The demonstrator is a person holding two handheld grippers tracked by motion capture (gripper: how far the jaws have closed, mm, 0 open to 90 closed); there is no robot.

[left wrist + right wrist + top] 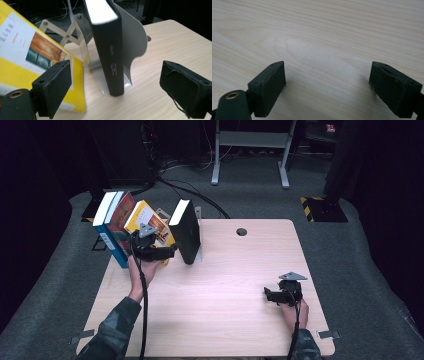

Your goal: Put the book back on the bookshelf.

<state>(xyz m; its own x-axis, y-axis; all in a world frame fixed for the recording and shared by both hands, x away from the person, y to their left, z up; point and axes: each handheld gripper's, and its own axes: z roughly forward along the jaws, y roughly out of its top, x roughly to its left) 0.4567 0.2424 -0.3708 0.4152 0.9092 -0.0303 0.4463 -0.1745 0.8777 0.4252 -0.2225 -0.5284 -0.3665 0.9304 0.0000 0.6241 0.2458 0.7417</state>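
Both black padded jaws of the left gripper (117, 82) stood wide apart and gripped nothing, with the upright black hardcover book (107, 47) framed between them, farther off, in the left gripper view. That book's foot sat on the flat base of a pale grey metal bookend (135, 37), whose curved upright plate backed it. One jaw overlapped the tilted yellow softcover book (30, 52) in that view; whether it touched the cover could not be told.

In the high view, the left gripper (167, 252) was held at about 10 o'clock on the light wooden tabletop (220, 285), and the yellow book (145, 220) leaned against a red-covered book (120, 215) and a blue-spined book (107, 227) at the table's far-left edge. A round cable hole (241, 231) marked the far side of the table at 12 o'clock. Grey carpet (380, 270), loose black cables (190, 190) and the legs of a grey metal frame (250, 150) filled the dim room beyond.

At about 4 o'clock, the right gripper (272, 295) rested in a hand (292, 312) near the table's near-right corner. Its jaws (328, 85) were likewise spread wide, empty, over bare wood grain.

Lettering on the book covers was too blurred to read, and the person's sleeves (112, 335) were cut off at the bottom edge.
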